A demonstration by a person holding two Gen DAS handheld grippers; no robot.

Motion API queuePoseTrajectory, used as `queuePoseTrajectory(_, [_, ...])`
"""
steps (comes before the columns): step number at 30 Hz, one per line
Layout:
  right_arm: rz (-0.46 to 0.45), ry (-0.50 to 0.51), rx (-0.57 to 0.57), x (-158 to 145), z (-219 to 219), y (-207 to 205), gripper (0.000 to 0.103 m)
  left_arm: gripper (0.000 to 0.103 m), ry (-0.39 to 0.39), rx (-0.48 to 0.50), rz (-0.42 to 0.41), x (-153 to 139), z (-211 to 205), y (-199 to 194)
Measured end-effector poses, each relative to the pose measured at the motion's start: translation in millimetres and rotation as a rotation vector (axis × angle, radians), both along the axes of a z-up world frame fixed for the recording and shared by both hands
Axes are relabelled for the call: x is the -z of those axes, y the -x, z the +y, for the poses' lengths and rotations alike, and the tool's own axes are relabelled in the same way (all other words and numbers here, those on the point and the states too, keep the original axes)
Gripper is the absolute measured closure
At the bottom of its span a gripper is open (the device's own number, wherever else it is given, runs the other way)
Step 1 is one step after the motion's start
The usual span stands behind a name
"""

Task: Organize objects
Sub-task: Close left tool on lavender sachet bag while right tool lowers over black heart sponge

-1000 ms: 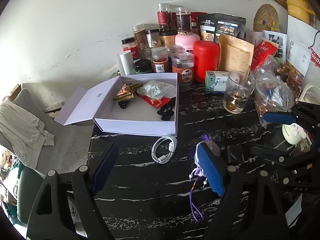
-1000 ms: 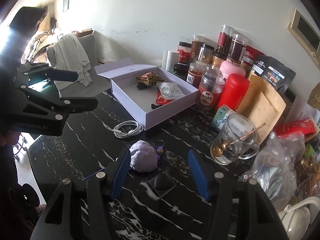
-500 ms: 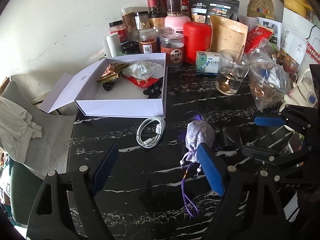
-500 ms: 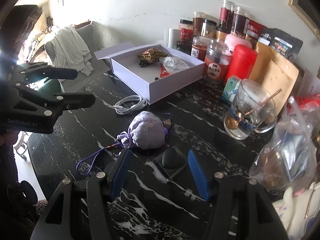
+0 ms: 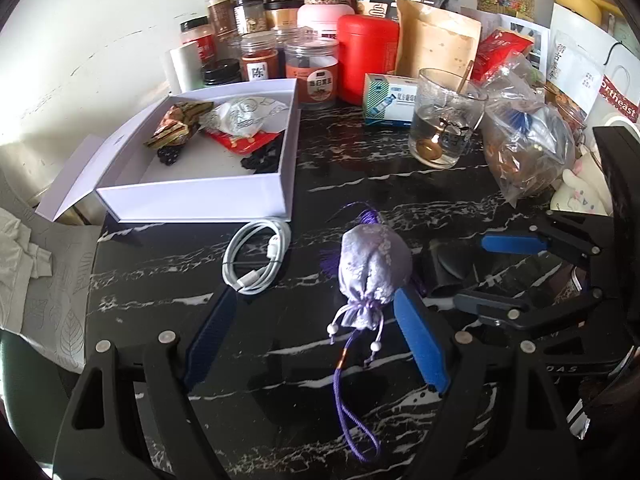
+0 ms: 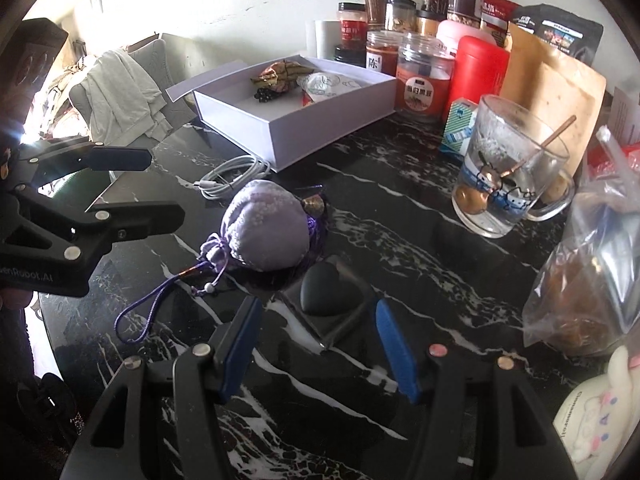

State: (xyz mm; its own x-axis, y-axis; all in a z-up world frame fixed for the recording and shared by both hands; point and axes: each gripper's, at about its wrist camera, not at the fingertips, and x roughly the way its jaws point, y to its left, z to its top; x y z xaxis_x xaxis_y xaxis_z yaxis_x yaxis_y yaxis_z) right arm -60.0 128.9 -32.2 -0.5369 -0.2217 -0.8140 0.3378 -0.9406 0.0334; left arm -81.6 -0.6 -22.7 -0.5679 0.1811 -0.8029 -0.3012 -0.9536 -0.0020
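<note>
A lilac drawstring sachet with a purple cord lies on the black marble table. Its tied neck sits between my left gripper's blue pads; the jaws stand wide and touch nothing. Right of the sachet is a small black box with a heart-shaped piece, just ahead of my open right gripper. A coiled white cable lies left of the sachet. Behind it stands an open white box holding snack packets. Each gripper shows in the other's view, right gripper and left gripper.
Several jars, a red canister and paper pouches line the back wall. A glass mug with a spoon, a small medicine carton and a plastic bag stand at the right. A chair with cloth is beyond the table's left edge.
Both grippers have sunk toward the table and tipped downward. The sachet and the black heart box now sit much closer to the fingertips. Nothing has been grasped.
</note>
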Motion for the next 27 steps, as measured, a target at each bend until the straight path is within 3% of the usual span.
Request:
queuePoseTrajectory(13, [-0.028,0.033,0.017,16,2,20,0.043,0.023,0.042,0.039,-0.021,22,24,32])
queuePoseTrajectory(22, [-0.022,0.054,0.011,17,9,19,0.043,0.024,-0.001,0.077,-0.056,40,36,48])
queuePoseTrajectory(25, [-0.02,0.051,0.015,17,13,16,0.043,0.032,-0.026,0.079,-0.069,45,36,52])
queuePoseTrajectory(27, [-0.021,0.05,0.02,17,15,15,0.043,0.044,-0.043,0.084,-0.076,47,36,53])
